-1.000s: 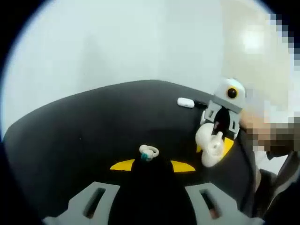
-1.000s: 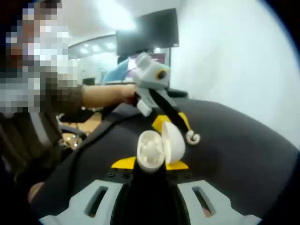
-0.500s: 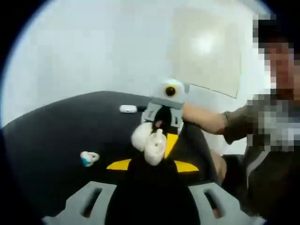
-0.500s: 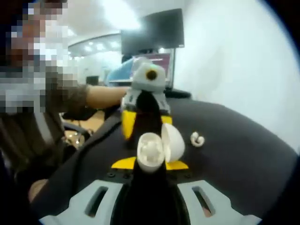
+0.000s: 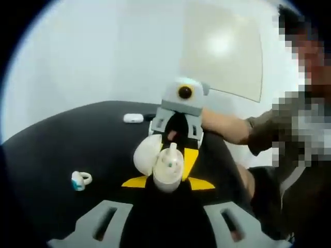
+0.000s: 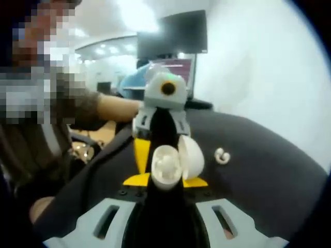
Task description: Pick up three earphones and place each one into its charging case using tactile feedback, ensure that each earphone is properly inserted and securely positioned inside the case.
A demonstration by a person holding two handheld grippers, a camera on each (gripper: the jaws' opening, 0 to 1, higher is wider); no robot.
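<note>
An open white charging case sits between the jaws of my right gripper, which is shut on its base, with the lid tipped to the right. In the left gripper view the same case faces me with a white earphone stem standing up out of it. My left gripper is open, its yellow tips on either side of the case. The right gripper points straight at it. In the right gripper view the left gripper hangs just behind the case. A loose earphone lies on the black table.
A second white case, closed, lies at the far side of the table. The person's forearm reaches in from the side. A dark monitor stands behind the table, against a white wall.
The two grippers have turned to face each other and closed the distance. The held case now sits right between the left gripper's tips. The loose earphone stays on the table.
</note>
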